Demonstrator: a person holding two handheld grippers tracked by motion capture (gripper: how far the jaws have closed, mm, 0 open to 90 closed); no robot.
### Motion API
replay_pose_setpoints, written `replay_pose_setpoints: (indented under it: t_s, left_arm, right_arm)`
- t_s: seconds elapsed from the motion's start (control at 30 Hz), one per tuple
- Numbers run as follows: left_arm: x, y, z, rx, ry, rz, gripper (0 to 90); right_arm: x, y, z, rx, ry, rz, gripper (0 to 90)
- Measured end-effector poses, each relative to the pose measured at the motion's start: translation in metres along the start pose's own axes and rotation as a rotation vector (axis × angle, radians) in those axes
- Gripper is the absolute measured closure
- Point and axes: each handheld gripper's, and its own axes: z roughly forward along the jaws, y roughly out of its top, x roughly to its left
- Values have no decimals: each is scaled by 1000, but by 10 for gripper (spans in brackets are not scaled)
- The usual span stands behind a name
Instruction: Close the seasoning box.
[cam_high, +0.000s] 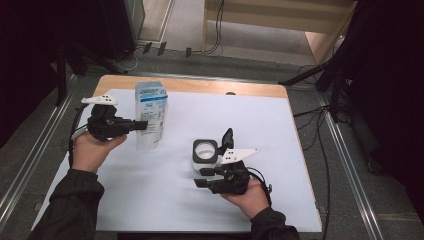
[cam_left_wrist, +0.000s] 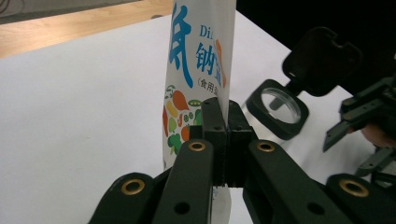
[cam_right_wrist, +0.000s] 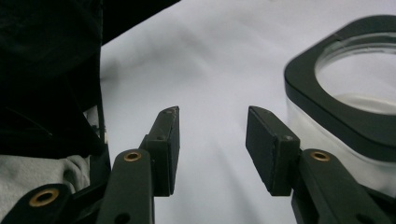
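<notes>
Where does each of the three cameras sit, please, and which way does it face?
High view: above the table, looking down; forearms, both hands.
Left gripper view: on the left hand-held gripper, looking along jaws shut on the salt bag; right hand beyond.
Right gripper view: on the right hand-held gripper, jaws open, nothing between.
Shared by all three: the black-rimmed container.

left gripper (cam_high: 141, 125): fingers pinched together | right gripper (cam_right_wrist: 212, 144): fingers parted
</notes>
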Motion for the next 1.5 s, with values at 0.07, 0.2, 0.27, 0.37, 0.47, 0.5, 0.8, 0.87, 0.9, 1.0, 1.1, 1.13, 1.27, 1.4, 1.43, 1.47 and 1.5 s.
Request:
replay_pose_setpoints:
  t_s: [0.07, 0.2, 0.27, 0.37, 0.47, 0.5, 0.8, 0.87, 0.9, 1.0, 1.1, 1.13, 1.27, 1.4, 1.43, 1.47, 1.5]
  left_arm:
    - [5, 1, 3, -3, 0, -16, 900]
    - [16, 3, 8, -8, 16, -28, 900]
    - [21, 4, 11, -16, 28, -34, 900]
    - [31, 5, 15, -37, 40, -39, 900]
    - [39, 5, 18, -37, 56, -51, 900]
    - [41, 5, 20, -37, 65, -47, 900]
    - [62, 4, 31, -72, 132, -9, 900]
    - [67, 1, 35, -65, 140, -22, 900]
    - [69, -1, 36, -54, 142, -21, 900]
    - [75, -6, 40, -20, 148, -36, 900]
    - [77, -8, 40, -17, 144, -40, 900]
    - [77, -9, 40, -20, 146, -42, 900]
    - [77, -14, 41, -11, 152, -26, 900]
    - [77, -22, 40, 2, 139, -26, 900]
    - [77, -24, 39, 0, 139, -27, 900]
    - [77, -25, 38, 3, 129, -33, 900]
    - [77, -27, 38, -4, 132, -38, 900]
  right_arm:
    - [-3, -3, -3, 11, -16, 10, 555]
    - [-10, -8, -11, -1, -15, 36, 552]
    - [-13, -10, -16, -6, -31, 39, 552]
    - [-17, -12, -24, -13, -46, 19, 552]
    - [-22, -16, -32, -7, -47, 17, 550]
    - [-24, -18, -33, 3, -45, 20, 546]
    - [-35, -23, -44, 5, -71, 46, 547]
    - [-36, -24, -45, 9, -80, 52, 548]
    - [-37, -25, -46, 15, -83, 53, 548]
    - [-38, -25, -47, 17, -91, 51, 548]
    - [-38, -24, -48, 14, -94, 42, 548]
    - [-38, -24, -48, 14, -97, 41, 548]
    - [-42, -23, -50, 8, -102, 51, 550]
    - [-46, -23, -53, -6, -110, 66, 556]
    - [-47, -23, -54, -6, -111, 68, 556]
    - [-48, -23, -54, -6, -113, 70, 555]
    - [-48, -22, -55, -4, -113, 66, 555]
